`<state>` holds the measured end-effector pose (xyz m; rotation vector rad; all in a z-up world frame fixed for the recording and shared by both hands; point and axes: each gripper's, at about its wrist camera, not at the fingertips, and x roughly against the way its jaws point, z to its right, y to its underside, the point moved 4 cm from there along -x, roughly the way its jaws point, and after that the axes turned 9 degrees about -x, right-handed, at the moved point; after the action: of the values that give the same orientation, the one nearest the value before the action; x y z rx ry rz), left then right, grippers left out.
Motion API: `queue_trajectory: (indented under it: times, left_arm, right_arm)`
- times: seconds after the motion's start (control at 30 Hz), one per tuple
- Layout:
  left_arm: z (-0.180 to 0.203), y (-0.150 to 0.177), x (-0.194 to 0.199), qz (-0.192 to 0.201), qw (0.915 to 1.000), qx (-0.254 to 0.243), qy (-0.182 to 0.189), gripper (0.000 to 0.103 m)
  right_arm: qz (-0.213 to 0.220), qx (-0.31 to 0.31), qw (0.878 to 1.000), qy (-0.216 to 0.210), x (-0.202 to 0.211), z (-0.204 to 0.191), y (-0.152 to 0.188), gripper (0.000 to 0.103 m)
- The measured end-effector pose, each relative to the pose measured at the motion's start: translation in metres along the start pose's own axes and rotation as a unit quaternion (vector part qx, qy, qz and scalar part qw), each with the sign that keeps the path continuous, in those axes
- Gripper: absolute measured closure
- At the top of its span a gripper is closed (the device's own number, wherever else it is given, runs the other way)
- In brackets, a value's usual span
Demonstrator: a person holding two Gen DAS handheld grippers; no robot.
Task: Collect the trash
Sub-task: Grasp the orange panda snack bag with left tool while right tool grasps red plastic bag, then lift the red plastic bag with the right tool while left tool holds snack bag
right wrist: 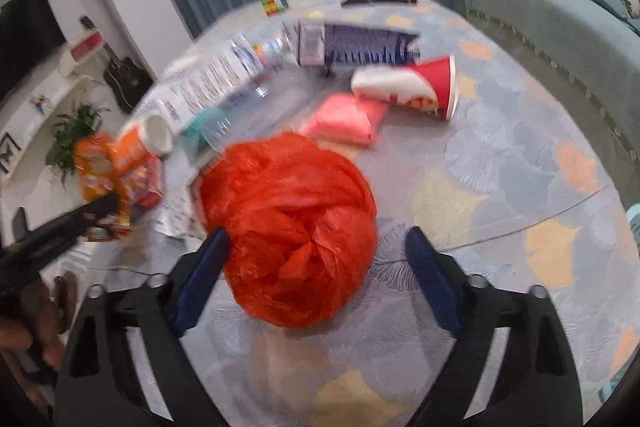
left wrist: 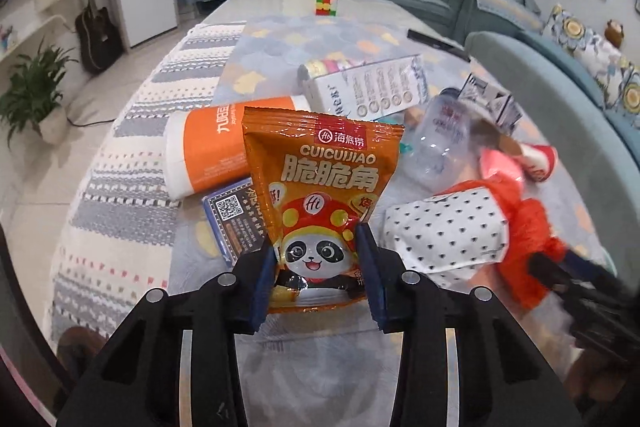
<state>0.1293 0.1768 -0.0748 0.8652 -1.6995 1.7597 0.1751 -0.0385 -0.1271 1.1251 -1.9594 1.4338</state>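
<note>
Patterned tablecloth (right wrist: 500, 155), littered | left gripper (left wrist: 316, 259) clamped on orange snack packet (left wrist: 320, 187) | right gripper (right wrist: 320, 263) spread apart around red plastic bag (right wrist: 292, 227)

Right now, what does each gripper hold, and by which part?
Left gripper: orange snack packet, pinched at its lower end. Right gripper: open around the red plastic bag, holding nothing.

Glossy foil snack packet (left wrist: 320, 195), crinkled plastic bag (right wrist: 292, 227)

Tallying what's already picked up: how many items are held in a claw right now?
1: the orange snack packet in the left claw. The right claw is open around the red bag.
</note>
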Motion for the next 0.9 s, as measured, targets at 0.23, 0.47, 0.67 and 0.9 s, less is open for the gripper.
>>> queue_trajectory:
  times: [0.23,0.47,0.67,0.9]
  left_arm:
    - [0.006,0.005,0.013,0.011,0.9999,0.004,0.008,0.066]
    - [0.012,-0.007,0.046,0.072,0.9973,-0.005,0.015,0.066]
    - [0.042,-0.014,0.073,0.122,0.9909,-0.044,0.035,0.071]
    - [0.079,-0.015,0.089,0.146,0.9821,-0.088,0.080,0.096]
  right_arm:
    - [0.017,0.035,0.999,-0.009,0.014,-0.013,0.002,0.074]
    - [0.073,0.043,0.996,-0.029,0.076,0.002,0.006,0.075]
    - [0.106,0.009,0.994,-0.033,0.118,0.029,0.000,0.075]
    - [0.152,-0.017,0.988,-0.025,0.173,0.066,-0.013,0.075]
